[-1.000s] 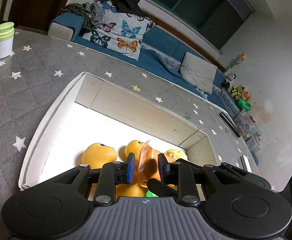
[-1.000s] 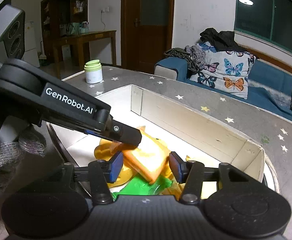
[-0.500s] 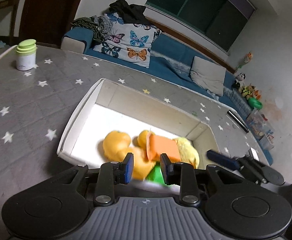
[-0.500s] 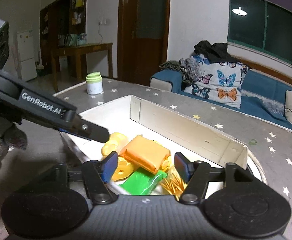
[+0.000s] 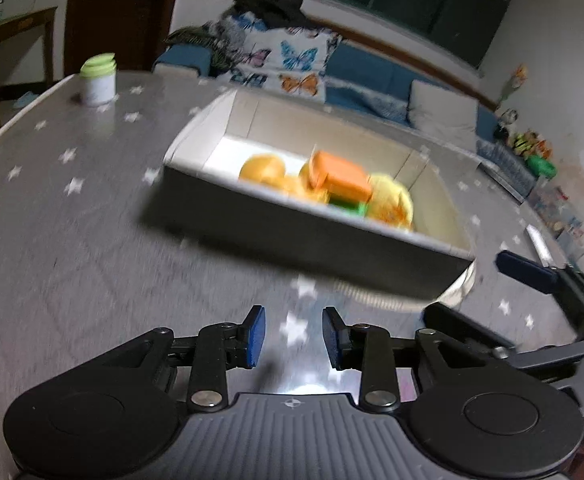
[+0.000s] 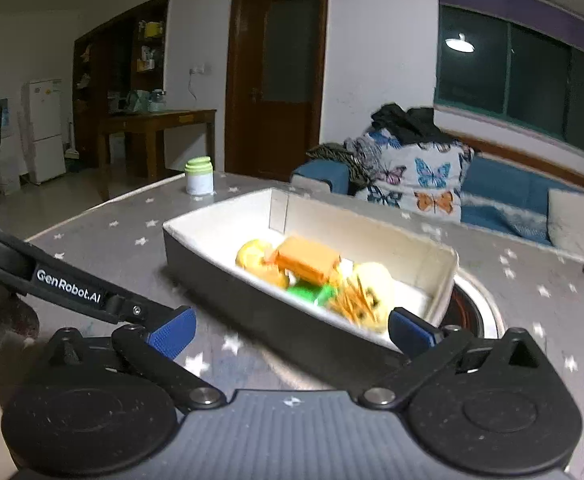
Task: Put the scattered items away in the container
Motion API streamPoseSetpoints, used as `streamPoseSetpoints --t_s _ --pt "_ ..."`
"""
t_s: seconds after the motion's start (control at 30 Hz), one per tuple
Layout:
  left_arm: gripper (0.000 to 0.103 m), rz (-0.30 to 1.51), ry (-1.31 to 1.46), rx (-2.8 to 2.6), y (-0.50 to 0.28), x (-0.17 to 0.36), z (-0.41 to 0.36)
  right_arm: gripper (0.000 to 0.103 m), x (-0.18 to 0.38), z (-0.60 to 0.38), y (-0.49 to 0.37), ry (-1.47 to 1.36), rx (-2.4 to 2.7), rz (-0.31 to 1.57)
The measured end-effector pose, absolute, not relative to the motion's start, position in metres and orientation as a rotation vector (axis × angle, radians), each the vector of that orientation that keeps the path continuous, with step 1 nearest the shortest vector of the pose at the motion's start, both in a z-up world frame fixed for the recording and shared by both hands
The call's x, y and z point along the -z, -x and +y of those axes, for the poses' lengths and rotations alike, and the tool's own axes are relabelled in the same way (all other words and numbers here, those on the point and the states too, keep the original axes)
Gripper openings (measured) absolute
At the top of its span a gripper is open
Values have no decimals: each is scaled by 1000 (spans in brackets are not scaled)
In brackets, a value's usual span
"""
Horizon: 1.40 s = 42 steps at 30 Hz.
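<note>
**Both grippers empty, toys in the box**

Left gripper – fingers parted, nothing between them, hanging over the starred tablecloth. Right gripper – spread wide, also empty. Just beyond, the white box holds the orange block, green piece and yellow toys, heaped at one end. No loose toys visible on the cloth.

Risk: the box corner overhangs a round metal rim; a nudge from either tool could tip it. The two tools sit close – could collide. Further back: lidded jar, sofa.
</note>
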State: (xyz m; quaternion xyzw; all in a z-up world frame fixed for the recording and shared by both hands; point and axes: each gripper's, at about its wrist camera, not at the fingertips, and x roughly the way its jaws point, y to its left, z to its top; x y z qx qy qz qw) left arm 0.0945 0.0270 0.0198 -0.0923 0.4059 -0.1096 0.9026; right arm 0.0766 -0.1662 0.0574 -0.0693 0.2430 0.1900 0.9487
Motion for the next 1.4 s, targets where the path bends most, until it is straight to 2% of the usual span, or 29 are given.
streamPoseSetpoints --t_s 0.5,1.4 --pt "34 842 98 133 -60 2 1 103 -24 -173 -46 64 -303 623" --pt "34 762 49 75 -31 2 -4 103 -14 -168 -22 62 -258 633"
